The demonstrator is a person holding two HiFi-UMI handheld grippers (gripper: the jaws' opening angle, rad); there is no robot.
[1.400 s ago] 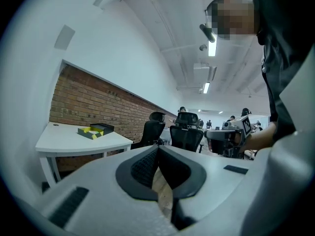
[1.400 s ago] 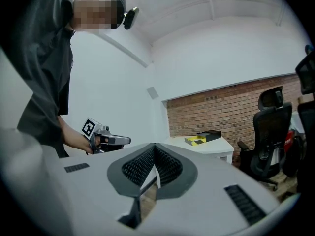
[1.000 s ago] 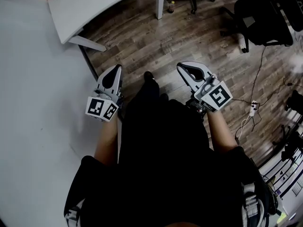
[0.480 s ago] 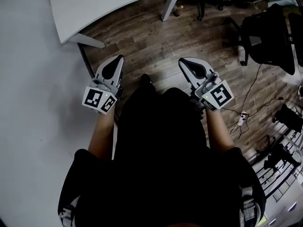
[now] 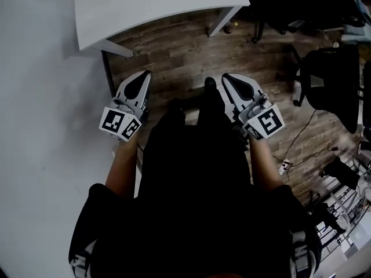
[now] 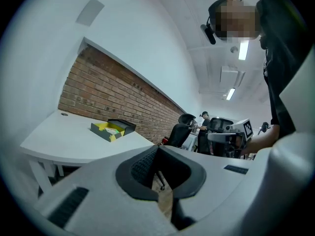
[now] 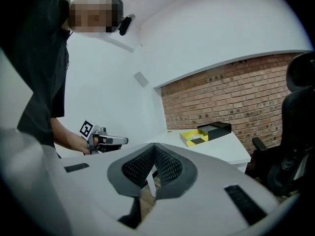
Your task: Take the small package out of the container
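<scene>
One: Both claws are empty, aren't they?

Two: Yes. Our left claw (image 5: 141,77) and our right claw (image 5: 231,81) each have their jaws pressed together with nothing between them. We hold them out roughly level in front of us.

One: What has changed?

Two: We have walked forward. A second ago the curved white bench (image 5: 145,7) sat off in the top corner of the head view. Now its edge lies near the claw tips, across a strip of brown wood-plank floor (image 5: 174,51).

One: And the container?

Two: The open black box with its yellow lining (image 6: 113,129) sits on the far part of that bench, well apart from both claws. Something pale lies in the yellow part. We take it for the small package (image 6: 114,129), though it shows too small to be sure.

One: So the task has barely begun?

Two: Only the approach is under way, we judge. We need to close in, open one claw and reach into the box.
</scene>
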